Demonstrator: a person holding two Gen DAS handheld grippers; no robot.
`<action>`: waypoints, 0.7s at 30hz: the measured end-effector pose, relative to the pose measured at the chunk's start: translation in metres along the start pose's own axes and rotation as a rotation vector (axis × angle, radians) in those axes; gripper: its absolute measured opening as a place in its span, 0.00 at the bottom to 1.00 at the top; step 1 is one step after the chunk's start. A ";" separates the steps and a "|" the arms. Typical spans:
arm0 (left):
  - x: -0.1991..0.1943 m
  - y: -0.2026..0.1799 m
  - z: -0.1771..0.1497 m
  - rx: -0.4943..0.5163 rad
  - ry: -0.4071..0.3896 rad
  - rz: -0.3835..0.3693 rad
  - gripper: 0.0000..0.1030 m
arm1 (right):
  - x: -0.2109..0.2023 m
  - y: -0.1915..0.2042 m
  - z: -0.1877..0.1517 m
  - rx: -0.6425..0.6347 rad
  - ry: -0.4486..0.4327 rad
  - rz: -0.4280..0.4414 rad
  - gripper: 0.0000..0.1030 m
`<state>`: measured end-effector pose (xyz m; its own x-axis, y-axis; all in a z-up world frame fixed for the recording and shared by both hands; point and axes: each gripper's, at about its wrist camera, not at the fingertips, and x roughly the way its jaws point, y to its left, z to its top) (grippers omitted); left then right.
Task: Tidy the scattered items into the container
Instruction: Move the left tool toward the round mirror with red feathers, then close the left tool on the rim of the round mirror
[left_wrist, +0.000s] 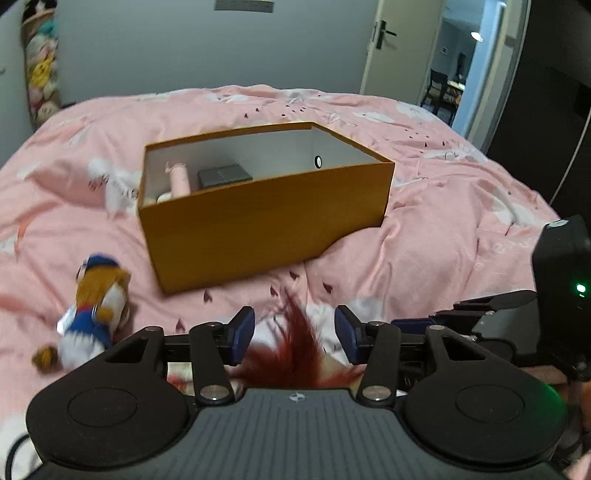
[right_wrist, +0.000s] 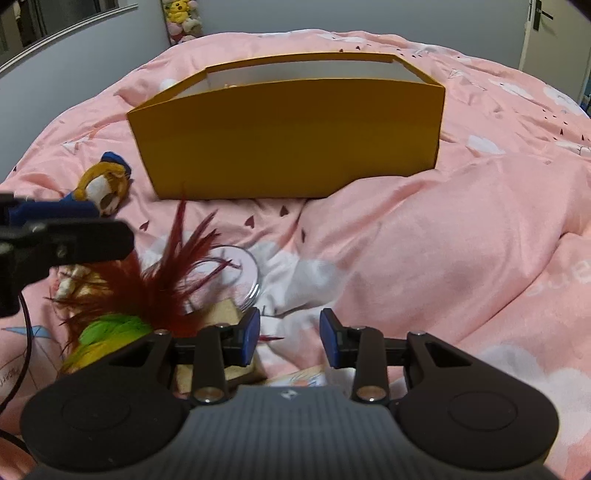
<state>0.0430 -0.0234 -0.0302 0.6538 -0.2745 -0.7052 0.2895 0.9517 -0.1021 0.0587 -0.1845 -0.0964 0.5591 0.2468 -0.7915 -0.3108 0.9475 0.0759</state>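
The left tool (left_wrist: 294, 334) is hanging spread right over the red feather toy (left_wrist: 295, 354), its plumes fanning up between the pads toward the orange box (left_wrist: 258, 221), nothing pinched. The right tool (right_wrist: 289, 338), also spread and empty, is sitting just beside it. Open pink bedding (right_wrist: 424, 240) is lying between toy and box.

1 orange box (left_wrist: 258, 218), 1 plush toy (left_wrist: 92, 314), 1 feather toy (right_wrist: 155, 291), 1 glass bowl (right_wrist: 255, 273).
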 end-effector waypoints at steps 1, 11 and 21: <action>0.006 -0.001 0.003 -0.001 0.009 -0.002 0.55 | 0.000 -0.001 0.001 0.001 -0.002 0.006 0.38; 0.072 0.021 0.010 -0.113 0.190 -0.001 0.56 | 0.020 -0.006 0.010 0.005 0.021 0.063 0.37; 0.110 0.041 -0.004 -0.197 0.327 -0.017 0.60 | 0.049 -0.009 0.015 0.016 0.086 0.134 0.28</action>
<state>0.1243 -0.0141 -0.1146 0.3831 -0.2628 -0.8855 0.1374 0.9642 -0.2267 0.1008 -0.1772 -0.1268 0.4459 0.3532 -0.8225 -0.3652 0.9107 0.1931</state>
